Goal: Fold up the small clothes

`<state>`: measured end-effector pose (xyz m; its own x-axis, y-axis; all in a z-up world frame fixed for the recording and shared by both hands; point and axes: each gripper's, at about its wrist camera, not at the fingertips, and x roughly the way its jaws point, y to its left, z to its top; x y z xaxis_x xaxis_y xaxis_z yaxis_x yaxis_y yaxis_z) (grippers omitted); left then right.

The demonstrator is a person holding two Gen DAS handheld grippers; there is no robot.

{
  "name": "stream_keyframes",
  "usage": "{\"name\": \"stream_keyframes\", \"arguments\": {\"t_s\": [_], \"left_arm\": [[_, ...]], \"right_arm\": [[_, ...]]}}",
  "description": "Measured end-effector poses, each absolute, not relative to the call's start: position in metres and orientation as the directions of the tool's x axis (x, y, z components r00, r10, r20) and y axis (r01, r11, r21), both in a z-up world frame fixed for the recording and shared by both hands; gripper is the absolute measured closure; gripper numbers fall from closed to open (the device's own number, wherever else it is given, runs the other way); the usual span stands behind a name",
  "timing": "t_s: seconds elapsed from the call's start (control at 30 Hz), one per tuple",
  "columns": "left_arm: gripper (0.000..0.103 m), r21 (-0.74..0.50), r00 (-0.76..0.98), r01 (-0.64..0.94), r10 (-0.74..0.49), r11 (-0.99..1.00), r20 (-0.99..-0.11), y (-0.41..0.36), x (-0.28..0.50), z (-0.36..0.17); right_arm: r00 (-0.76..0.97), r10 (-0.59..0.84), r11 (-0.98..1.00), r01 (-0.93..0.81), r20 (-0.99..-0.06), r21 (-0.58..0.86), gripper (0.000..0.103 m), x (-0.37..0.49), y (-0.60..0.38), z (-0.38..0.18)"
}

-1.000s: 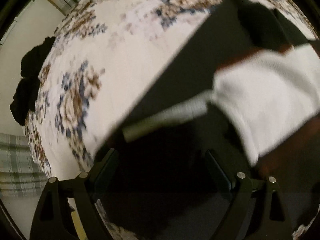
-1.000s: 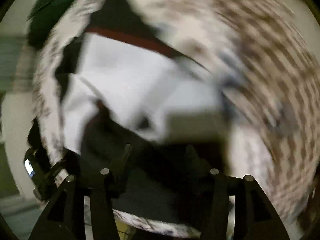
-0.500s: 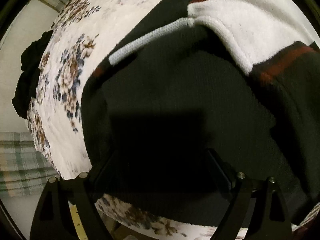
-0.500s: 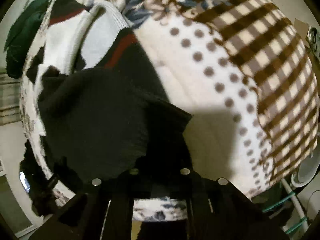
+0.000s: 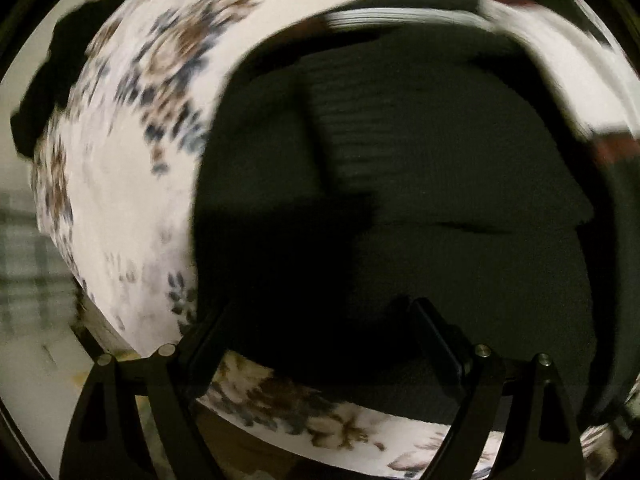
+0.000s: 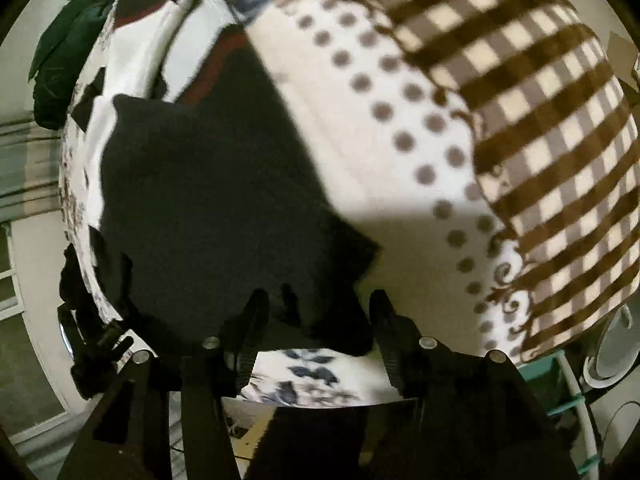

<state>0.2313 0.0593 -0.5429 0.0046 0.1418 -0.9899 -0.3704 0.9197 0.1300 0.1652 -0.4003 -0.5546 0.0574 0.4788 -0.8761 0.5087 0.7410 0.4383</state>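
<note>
Showing checked blanket [image 6: 540,128] right view only | dark sweater [image 5: 420,200] both

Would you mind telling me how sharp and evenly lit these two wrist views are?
Left wrist: motion blur smears the floral bedcover; the black sweater is lost in shadow. Right wrist: steadier, the dotted blanket only mildly soft, a shadow across its lower part. Both show fisheye bending.
</note>
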Motion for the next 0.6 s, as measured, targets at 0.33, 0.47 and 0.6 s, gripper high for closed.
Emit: {"name": "stream_keyframes", "arguments": {"t_s": [0.33, 0.47, 0.6], "left_arm": [[0.014, -0.002, 0.076, -0.454, 0.036, 0.891, -0.996, 0.116, 0.227, -0.585], [0.028, -0.055, 0.166, -0.421, 0.018, 0.905, -0.986, 0.115, 0.215, -0.579], [0.088, -0.103, 0.223, -0.376, -0.018, 0.921, -0.975, 0.113, 0.204, -0.566]], "right_arm": [[0.06, 0.553, 0.712, 0.485, -0.831, 0.509, 0.048, 0.172, -0.38, -0.616], [0.095, 0.544, 0.722, 0.452, -0.833, 0.523, 0.076, 0.172, -0.363, -0.608], [0.131, 0.54, 0.712, 0.454, -0.831, 0.535, 0.084, 0.167, -0.364, -0.593]]}}
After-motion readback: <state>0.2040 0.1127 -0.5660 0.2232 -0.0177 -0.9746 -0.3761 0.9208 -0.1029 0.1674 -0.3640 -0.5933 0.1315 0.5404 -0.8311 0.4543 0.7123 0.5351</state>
